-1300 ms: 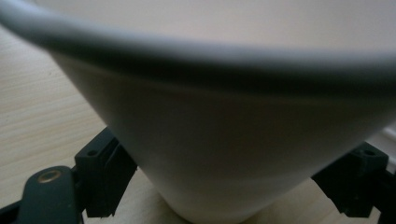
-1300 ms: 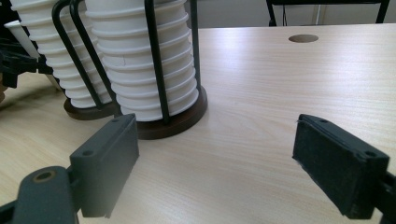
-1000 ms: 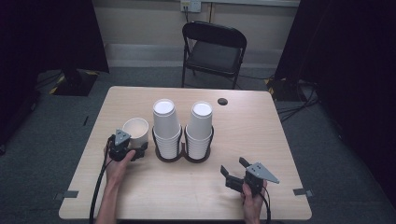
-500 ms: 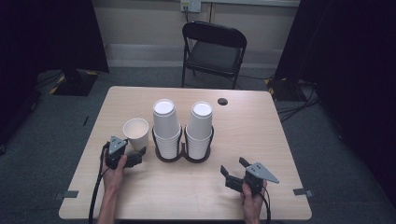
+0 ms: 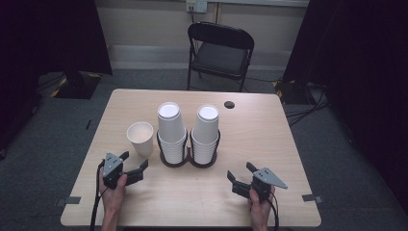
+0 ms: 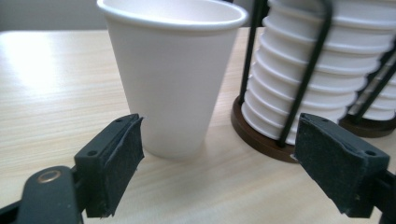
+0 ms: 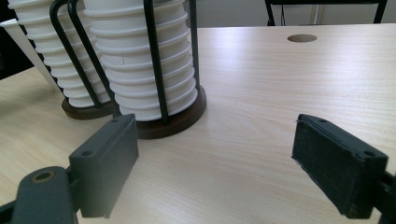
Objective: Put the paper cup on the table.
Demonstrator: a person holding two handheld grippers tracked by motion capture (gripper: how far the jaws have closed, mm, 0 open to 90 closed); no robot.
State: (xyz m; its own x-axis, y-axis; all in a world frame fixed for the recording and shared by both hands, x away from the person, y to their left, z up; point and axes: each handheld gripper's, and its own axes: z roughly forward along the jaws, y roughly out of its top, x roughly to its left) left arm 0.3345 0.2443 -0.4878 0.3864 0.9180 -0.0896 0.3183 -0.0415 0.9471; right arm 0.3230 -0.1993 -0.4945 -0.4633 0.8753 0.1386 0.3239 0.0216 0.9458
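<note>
**Pale wood desk, white paper cup standing loose beside the rack**

High view: light woodgrain desk [image 5: 269,144], rounded corners, one round cable hole [image 5: 229,104] near the far edge. Grey carpet floor, black folding chair [image 5: 220,53] behind the desk, dark curtains both sides, cream wall with a socket plate. Single white paper cup [image 5: 141,137] upright on the desk, just left of a black wire rack [image 5: 188,155] on two round brown bases; the rack holds two tall stacks of white cups [image 5: 172,126]. Left hand-held gripper [image 5: 131,169] sits near the cup on the person's side, jaws apart, nothing between them. Right hand-held gripper [image 5: 239,179] is well apart from the rack, jaws apart, empty.

Left gripper view: cup [image 6: 173,74] is smooth, tapered, rolled rim, clear of both black foam-faced pads [image 6: 122,161]. Stacked cups [image 6: 308,88] show ribbed rims behind thin black rods; glossy brown base.

Right gripper view: matte black jaws wide open over bare woodgrain. Rack [image 7: 154,60] and both stacks ahead to the left, cable hole [image 7: 302,38] farther off.
</note>
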